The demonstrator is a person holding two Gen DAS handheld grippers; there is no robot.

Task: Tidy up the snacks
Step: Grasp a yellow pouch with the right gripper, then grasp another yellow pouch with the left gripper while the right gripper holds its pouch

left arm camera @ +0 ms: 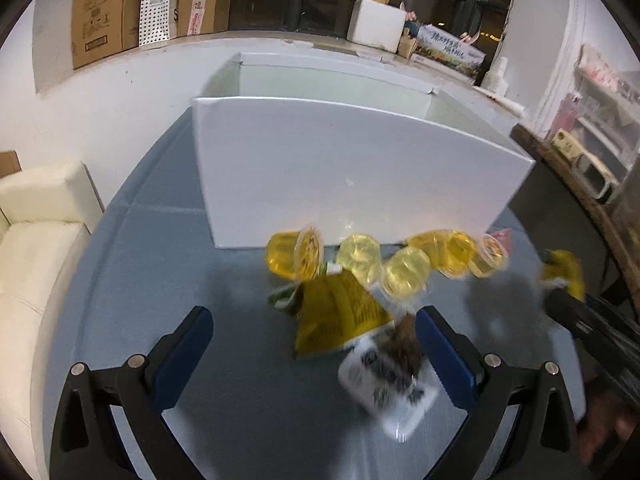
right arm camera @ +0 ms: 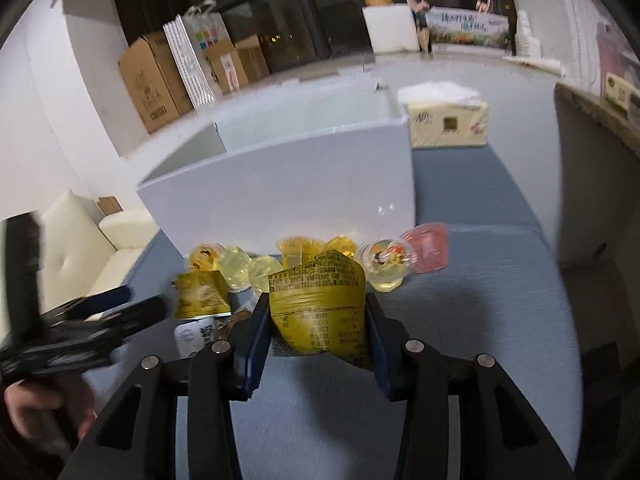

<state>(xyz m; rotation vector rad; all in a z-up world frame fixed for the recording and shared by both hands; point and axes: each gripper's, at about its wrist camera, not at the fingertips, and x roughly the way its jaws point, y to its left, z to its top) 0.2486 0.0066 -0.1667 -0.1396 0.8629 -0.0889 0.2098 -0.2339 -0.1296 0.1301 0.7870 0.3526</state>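
My right gripper (right arm camera: 316, 312) is shut on a yellow snack packet (right arm camera: 320, 304) and holds it above the blue table; it shows at the right edge of the left wrist view (left arm camera: 560, 280). My left gripper (left arm camera: 314, 328) is open and empty, low over a second yellow packet (left arm camera: 336, 312) and a white packet (left arm camera: 388, 384) by its right finger. Several yellow jelly cups (left arm camera: 360, 258) lie in a row before the open white box (left arm camera: 340, 168). In the right wrist view the cups (right arm camera: 240, 264), a pink cup (right arm camera: 428, 246) and the box (right arm camera: 280, 196) lie ahead.
A tissue pack (right arm camera: 448, 124) stands right of the box. A cream sofa (left arm camera: 36, 240) is left of the table. A wooden ledge (left arm camera: 568, 184) rises on the right. Cardboard boxes (left arm camera: 108, 8) sit on the far sill.
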